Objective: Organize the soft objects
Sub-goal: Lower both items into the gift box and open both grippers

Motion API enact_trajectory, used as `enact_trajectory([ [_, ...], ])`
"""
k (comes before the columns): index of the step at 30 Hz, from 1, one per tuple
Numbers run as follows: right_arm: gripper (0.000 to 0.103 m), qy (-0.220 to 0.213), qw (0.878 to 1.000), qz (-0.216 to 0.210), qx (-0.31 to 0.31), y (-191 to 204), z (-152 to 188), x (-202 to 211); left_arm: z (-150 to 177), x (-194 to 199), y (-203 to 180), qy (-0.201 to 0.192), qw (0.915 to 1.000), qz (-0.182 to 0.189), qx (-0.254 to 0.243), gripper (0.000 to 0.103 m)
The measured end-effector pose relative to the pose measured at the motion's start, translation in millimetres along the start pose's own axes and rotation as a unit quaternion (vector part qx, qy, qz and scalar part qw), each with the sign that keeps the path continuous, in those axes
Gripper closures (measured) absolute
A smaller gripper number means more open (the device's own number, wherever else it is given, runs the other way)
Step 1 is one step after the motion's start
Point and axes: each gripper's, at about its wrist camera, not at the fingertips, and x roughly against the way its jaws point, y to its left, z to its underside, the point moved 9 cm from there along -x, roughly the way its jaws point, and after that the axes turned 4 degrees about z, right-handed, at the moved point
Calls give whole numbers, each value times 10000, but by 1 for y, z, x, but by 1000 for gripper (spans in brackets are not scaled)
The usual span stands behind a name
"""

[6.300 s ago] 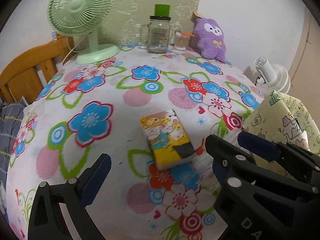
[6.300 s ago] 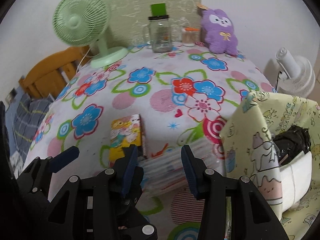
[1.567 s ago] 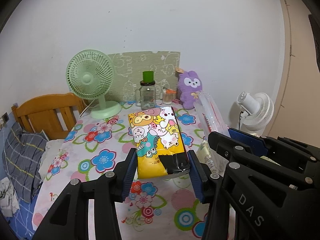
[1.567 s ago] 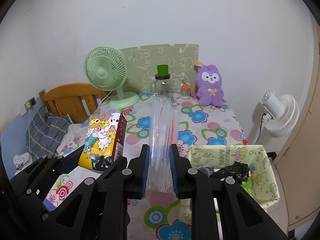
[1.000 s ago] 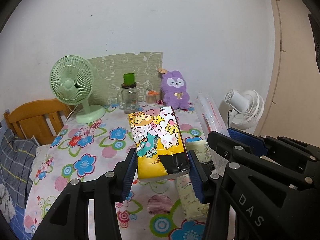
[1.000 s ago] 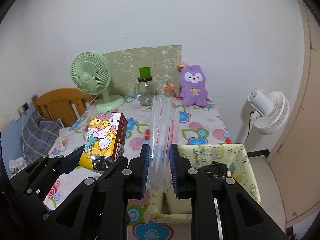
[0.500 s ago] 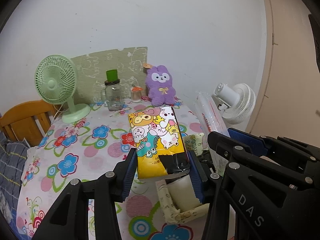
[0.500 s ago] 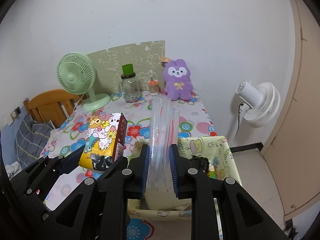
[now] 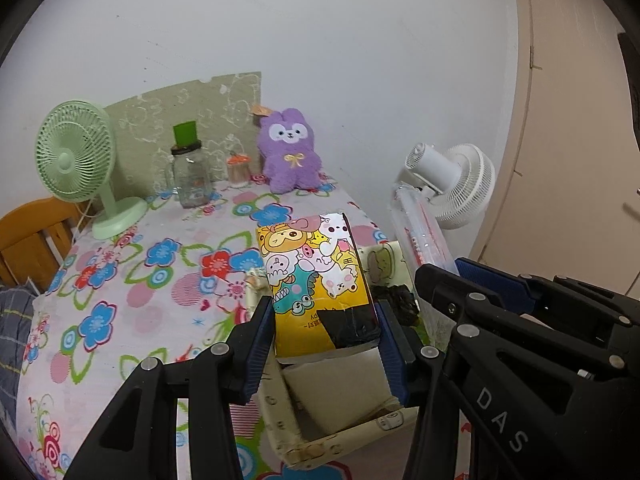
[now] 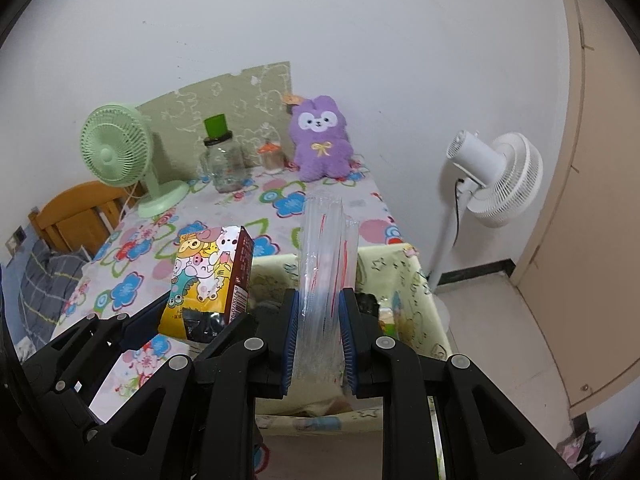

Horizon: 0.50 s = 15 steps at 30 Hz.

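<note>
My left gripper (image 9: 324, 344) is shut on a yellow cartoon-print tissue pack (image 9: 316, 276), held up in the air over a pale yellow fabric basket (image 9: 344, 436) that stands at the table's right edge. My right gripper (image 10: 318, 336) is shut on a clear plastic pack (image 10: 326, 264) with red lines, upright above the same basket (image 10: 396, 276). In the right wrist view the tissue pack (image 10: 208, 276) shows to the left, in the other gripper. The clear pack (image 9: 420, 236) appears at the right of the left wrist view. Something black (image 9: 394, 298) lies inside the basket.
The table has a flowered cloth (image 9: 132, 280). At its back stand a green desk fan (image 9: 76, 156), a glass jar with a green lid (image 9: 190, 172), a small orange-lidded jar (image 9: 239, 168) and a purple plush rabbit (image 9: 290, 156). A white floor fan (image 10: 492, 176) is right of the table, a wooden chair (image 10: 76, 216) left.
Both grippers have moved right and down with their loads, from over the table to over the basket. The basket now sits right below them and looks larger.
</note>
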Motion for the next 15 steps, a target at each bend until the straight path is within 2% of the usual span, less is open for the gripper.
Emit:
enact_trajectory([
  [11, 80, 255, 9995, 116, -169, -23, 12, -22, 9, -25, -16, 269, 9995, 133, -97, 52],
  [15, 80, 347, 9991, 140, -215, -28, 15, -28, 13, -33, -19, 371, 9991, 174, -123, 49],
])
